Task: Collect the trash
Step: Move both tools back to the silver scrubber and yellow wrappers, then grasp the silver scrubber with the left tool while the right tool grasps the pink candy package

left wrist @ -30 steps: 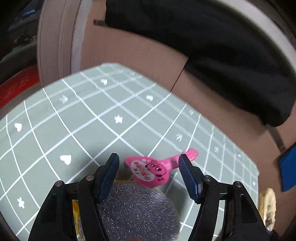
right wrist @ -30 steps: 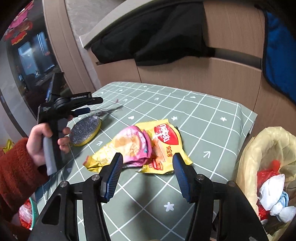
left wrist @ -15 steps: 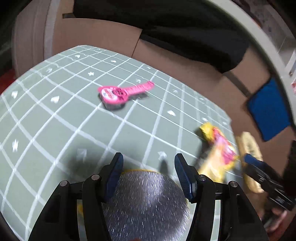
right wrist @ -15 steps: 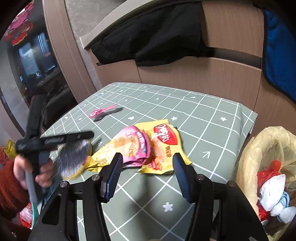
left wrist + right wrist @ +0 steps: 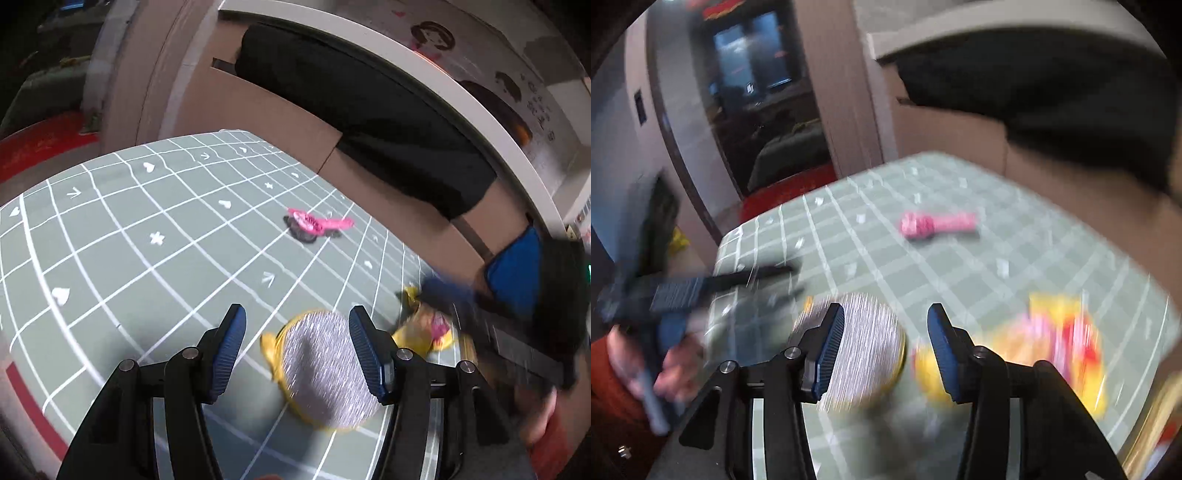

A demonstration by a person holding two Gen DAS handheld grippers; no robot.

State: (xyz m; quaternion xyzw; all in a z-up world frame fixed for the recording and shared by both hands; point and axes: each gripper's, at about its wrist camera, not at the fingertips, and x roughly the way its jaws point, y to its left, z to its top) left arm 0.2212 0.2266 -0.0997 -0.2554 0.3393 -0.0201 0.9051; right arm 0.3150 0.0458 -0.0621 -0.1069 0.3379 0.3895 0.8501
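Hovering over the green grid cloth (image 5: 110,258), both grippers have their fingers apart and grip nothing.

In the left wrist view, the left gripper (image 5: 295,347) frames a round silver lid (image 5: 327,369) with a yellow rim; the lid lies on the cloth, nearer to the right finger. The right gripper (image 5: 884,347), whose jaws have just been closing, shows the same glittering lid at its left finger and, blurred, the crumpled yellow and pink wrappers (image 5: 1060,343) to the right. Farther, a flat pink spoon-shaped wrapper (image 5: 316,223) lies alone. Only the right view shows a hand (image 5: 665,369) in a red sleeve.
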